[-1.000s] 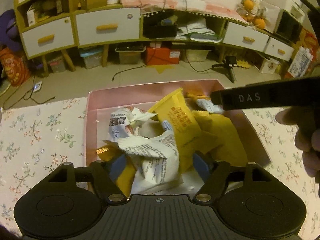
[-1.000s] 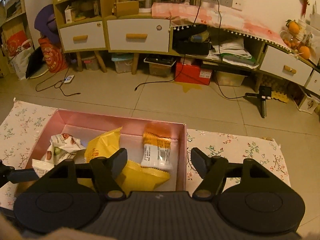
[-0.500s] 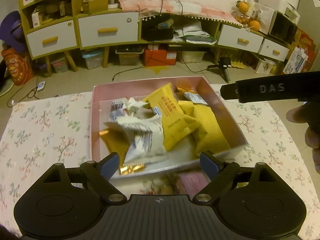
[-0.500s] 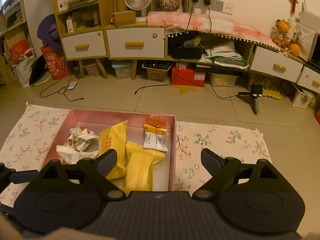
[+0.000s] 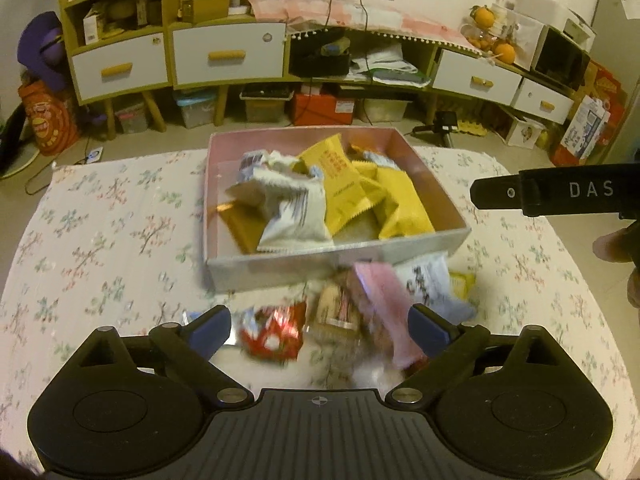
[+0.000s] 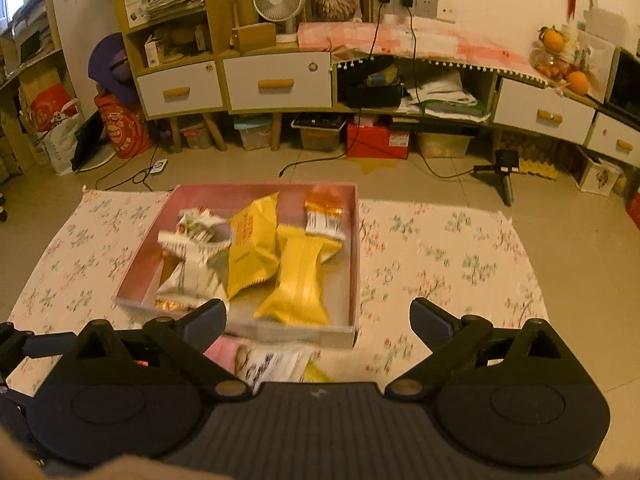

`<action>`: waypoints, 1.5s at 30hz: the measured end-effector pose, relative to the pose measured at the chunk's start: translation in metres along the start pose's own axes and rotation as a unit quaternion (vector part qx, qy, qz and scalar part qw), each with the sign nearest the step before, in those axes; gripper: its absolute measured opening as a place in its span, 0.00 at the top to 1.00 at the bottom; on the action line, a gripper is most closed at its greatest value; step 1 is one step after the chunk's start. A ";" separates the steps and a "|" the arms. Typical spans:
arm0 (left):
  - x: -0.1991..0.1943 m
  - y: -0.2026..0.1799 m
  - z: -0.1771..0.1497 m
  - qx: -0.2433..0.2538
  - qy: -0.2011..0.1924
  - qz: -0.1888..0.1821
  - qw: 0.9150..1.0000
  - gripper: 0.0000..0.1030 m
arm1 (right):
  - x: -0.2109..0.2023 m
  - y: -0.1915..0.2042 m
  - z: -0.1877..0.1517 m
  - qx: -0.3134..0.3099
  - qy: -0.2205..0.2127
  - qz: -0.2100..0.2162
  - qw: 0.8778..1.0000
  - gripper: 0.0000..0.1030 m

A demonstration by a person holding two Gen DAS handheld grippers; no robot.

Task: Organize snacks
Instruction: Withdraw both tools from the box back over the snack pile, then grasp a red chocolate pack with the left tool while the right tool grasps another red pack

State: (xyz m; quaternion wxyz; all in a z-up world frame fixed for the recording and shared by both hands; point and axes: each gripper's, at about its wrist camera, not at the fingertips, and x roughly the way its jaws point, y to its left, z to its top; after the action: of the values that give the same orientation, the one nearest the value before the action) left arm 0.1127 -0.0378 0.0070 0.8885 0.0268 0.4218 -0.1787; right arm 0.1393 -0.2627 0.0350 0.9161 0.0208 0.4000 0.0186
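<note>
A pink box sits on the floral cloth and holds yellow packets and white packets. Loose snacks lie in front of its near wall: a red packet, a biscuit pack, a pink packet and a white packet. My left gripper is open and empty above these loose snacks. My right gripper is open and empty over the box's near right corner; its side shows at the right of the left wrist view.
The floral tablecloth covers the low table. Beyond its far edge are the floor, cabinets with drawers, storage bins and a small tripod.
Both grippers have pulled back and risen away from the box. The loose snacks in front of the box have come into view under my left gripper.
</note>
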 end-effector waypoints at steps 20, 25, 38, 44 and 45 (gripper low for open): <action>-0.024 0.012 -0.069 0.057 -0.011 0.048 0.997 0.02 | -0.012 -0.001 -0.076 0.009 0.018 -0.001 1.000 0.00; -0.016 0.019 -0.072 0.071 -0.020 0.055 0.996 0.02 | -0.017 -0.006 -0.081 0.005 0.008 0.002 1.000 0.00; 0.005 0.036 -0.071 0.081 -0.072 0.046 0.993 0.02 | -0.009 -0.001 -0.099 -0.023 -0.001 0.040 0.999 0.01; 0.016 0.030 -0.065 0.097 -0.105 0.040 0.989 0.03 | -0.001 0.005 -0.102 -0.006 0.008 0.086 0.996 0.11; 0.018 0.028 -0.065 0.102 -0.106 0.037 0.988 0.04 | 0.001 0.007 -0.102 -0.007 0.016 0.089 0.996 0.16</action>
State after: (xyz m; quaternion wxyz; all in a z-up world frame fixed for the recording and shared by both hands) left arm 0.0847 -0.0040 -0.0511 0.9268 0.1133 0.3037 -0.1897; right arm 0.0645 -0.2536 -0.0348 0.9046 0.0499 0.4106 0.1035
